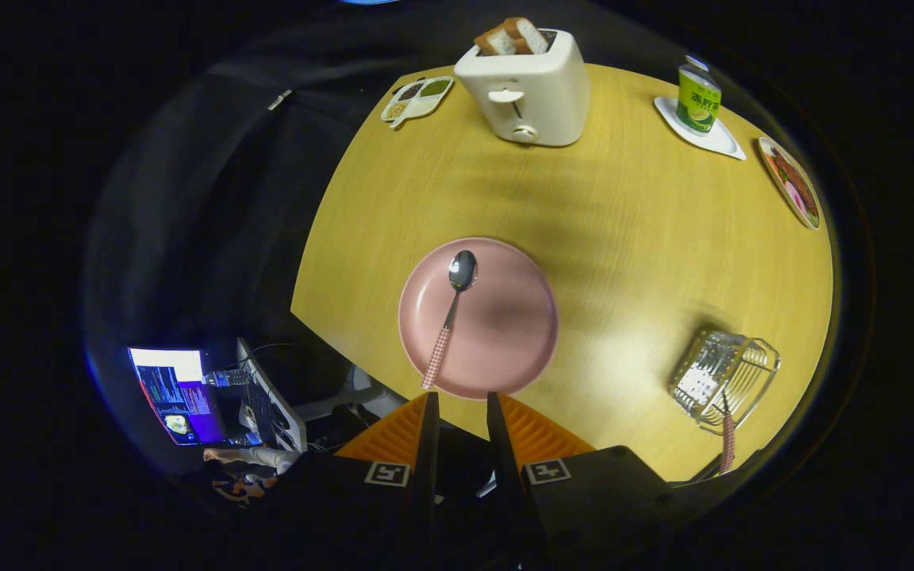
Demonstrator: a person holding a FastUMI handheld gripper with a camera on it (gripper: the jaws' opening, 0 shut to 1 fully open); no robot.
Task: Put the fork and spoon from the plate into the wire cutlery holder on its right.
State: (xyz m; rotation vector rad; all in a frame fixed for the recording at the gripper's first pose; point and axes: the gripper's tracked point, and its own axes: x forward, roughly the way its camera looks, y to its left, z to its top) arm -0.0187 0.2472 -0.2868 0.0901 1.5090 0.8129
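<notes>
A pink plate [505, 333] lies on the yellow table just ahead of my fingers. On its left half rests a spoon [451, 313], bowl pointing away, its checked handle reaching the plate's near rim. To the right of the plate stands the wire cutlery holder [723, 374], with a checked handle [728, 446] sticking out of it toward me; I cannot tell which utensil it is. My gripper [461, 400] hovers high above the plate's near edge, open by a narrow gap, with nothing between its fingers.
A white toaster [524, 87] with bread slices stands at the far side of the table. Near it lie a small divided dish [417, 99], a green can [697, 99] on a white coaster, and a food plate [790, 182] at the far right. A laptop [179, 396] sits below the table's left edge.
</notes>
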